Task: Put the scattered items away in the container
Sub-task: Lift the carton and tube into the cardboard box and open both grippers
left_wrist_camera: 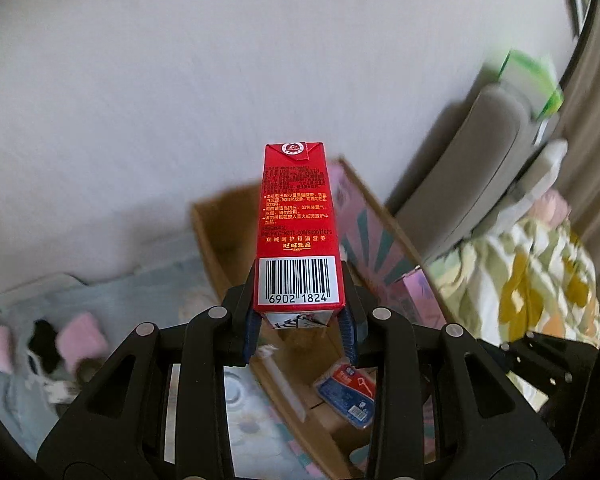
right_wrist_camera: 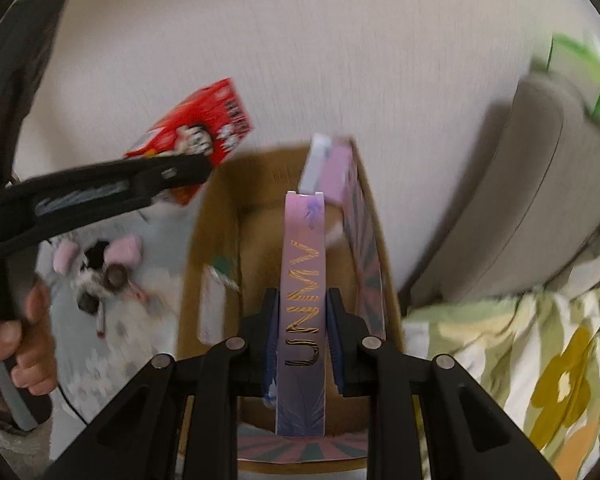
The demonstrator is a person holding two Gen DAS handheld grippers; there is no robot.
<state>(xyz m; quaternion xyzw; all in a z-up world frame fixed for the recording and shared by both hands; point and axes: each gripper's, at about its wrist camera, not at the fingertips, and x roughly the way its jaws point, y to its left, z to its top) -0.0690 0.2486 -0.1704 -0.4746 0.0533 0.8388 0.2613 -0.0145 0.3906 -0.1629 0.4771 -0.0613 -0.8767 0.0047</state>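
Carton [left_wrist_camera: 296, 224] clamped near its base by left gripper [left_wrist_camera: 300, 320], above the box [left_wrist_camera: 212, 240] | pink pack [right_wrist_camera: 305, 304] pinched mid-length by right gripper [right_wrist_camera: 303, 344] over box | both light, stiff card; crushable, hold flat sides

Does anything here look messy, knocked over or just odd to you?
Nothing looks spilled or broken. The oddest bit is the small heap left of the cardboard box: a black-and-white plush toy lies among loose bits on the pale blue mat, not yet tidied. It is too blurred to tell what the bits are.
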